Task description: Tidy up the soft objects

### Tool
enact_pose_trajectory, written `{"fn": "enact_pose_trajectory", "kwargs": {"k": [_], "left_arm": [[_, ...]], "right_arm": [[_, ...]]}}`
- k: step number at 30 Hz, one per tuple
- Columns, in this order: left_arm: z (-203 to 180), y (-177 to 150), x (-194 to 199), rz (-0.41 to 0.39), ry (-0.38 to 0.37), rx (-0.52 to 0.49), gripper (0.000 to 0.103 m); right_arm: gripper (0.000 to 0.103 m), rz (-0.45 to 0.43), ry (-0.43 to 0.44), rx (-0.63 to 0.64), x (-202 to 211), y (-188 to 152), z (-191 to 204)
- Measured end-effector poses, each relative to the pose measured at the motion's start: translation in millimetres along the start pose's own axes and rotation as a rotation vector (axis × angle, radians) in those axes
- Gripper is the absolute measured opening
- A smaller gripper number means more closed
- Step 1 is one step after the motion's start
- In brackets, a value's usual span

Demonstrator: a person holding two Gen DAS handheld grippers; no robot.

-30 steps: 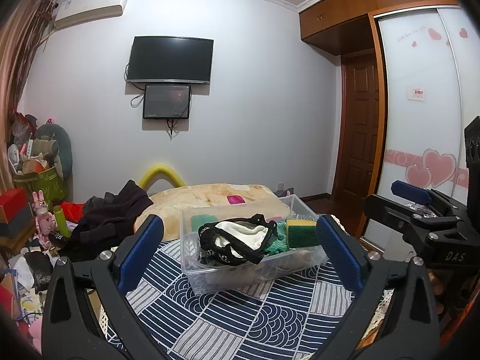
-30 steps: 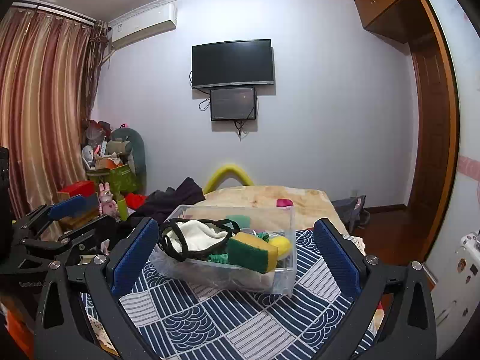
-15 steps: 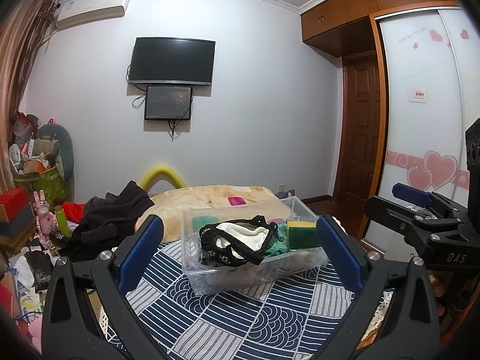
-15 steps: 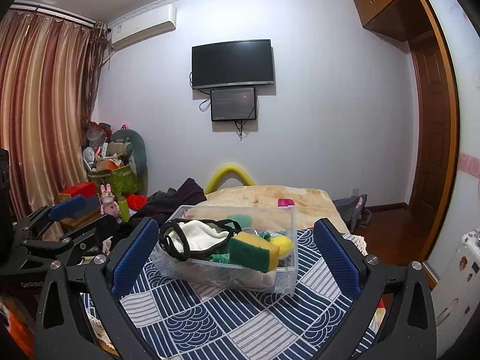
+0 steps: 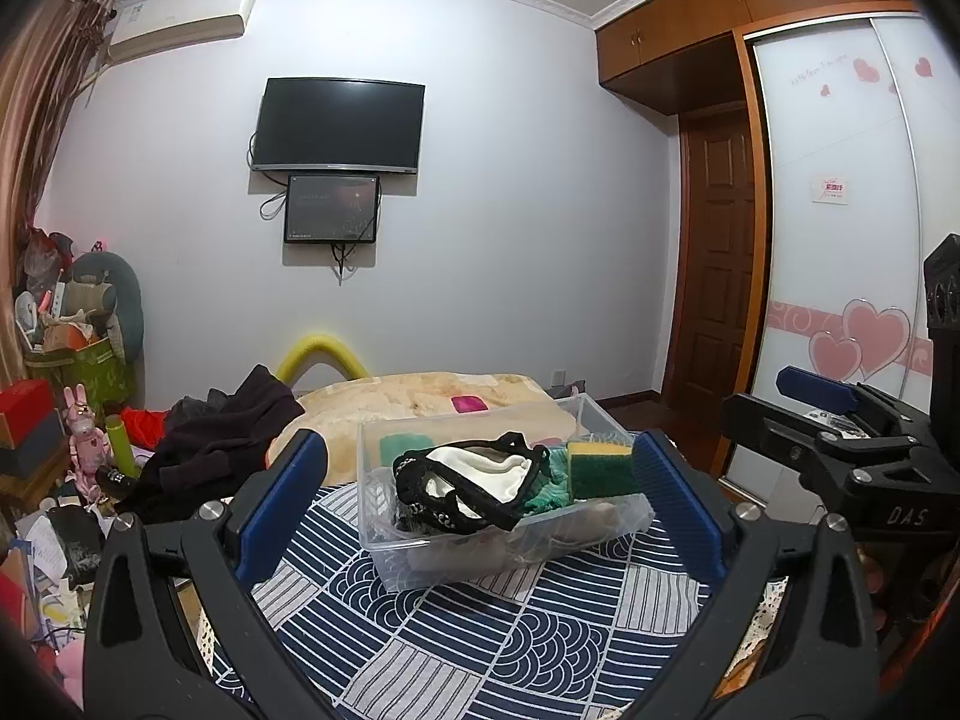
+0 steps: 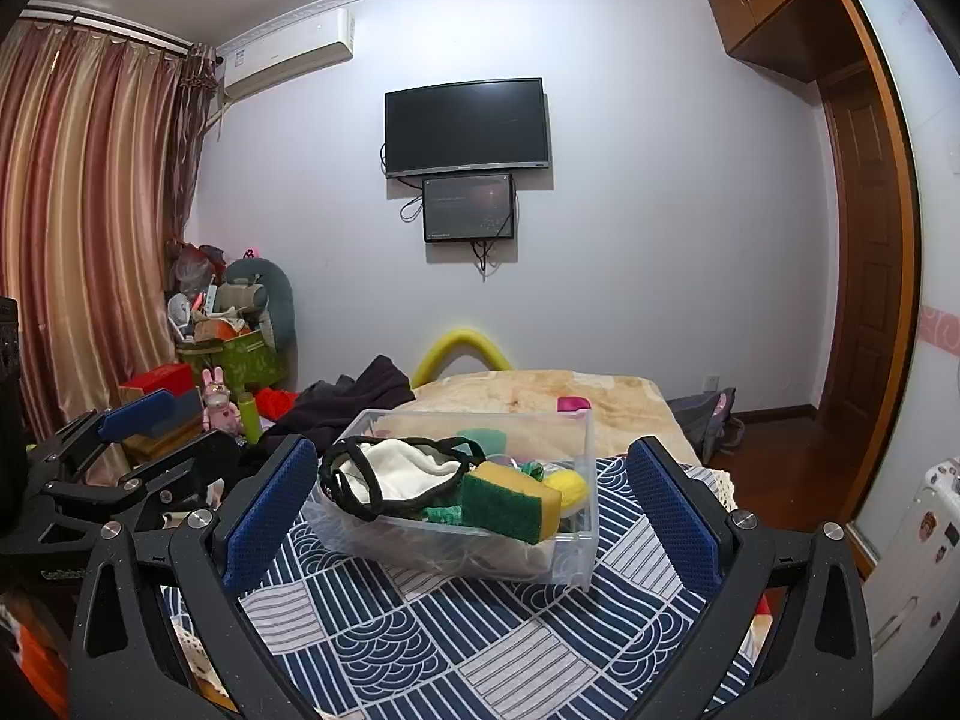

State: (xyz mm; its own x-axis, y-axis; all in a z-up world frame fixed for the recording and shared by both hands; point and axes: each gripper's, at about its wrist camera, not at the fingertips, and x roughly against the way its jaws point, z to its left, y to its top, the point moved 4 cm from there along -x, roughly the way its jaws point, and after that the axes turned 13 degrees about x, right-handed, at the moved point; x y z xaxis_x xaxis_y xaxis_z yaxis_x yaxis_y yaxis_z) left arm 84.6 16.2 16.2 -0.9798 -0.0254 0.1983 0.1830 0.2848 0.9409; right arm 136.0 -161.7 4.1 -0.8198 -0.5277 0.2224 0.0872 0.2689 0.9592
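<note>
A clear plastic bin stands on a blue patterned cloth. It holds a black-and-white garment, a yellow-green sponge, green cloth and a yellow item. My left gripper is open and empty, held back from the bin. My right gripper is open and empty too. Each gripper shows at the edge of the other's view.
A beige blanket with a pink item lies behind the bin. Dark clothes are piled at the left. Toys, boxes and clutter fill the left corner. A wardrobe and door stand at right.
Both grippers have shifted only slightly; the bin and its contents stay as they were.
</note>
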Motion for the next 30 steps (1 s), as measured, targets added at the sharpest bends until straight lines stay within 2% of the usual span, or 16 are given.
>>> {"fn": "enact_pose_trajectory", "kwargs": {"k": [30], "left_arm": [[0.0, 0.7, 3.1, 0.014, -0.033, 0.011, 0.103]], "right_arm": [[0.103, 0.003, 0.004, 0.001, 1.1, 1.6, 1.1]]}}
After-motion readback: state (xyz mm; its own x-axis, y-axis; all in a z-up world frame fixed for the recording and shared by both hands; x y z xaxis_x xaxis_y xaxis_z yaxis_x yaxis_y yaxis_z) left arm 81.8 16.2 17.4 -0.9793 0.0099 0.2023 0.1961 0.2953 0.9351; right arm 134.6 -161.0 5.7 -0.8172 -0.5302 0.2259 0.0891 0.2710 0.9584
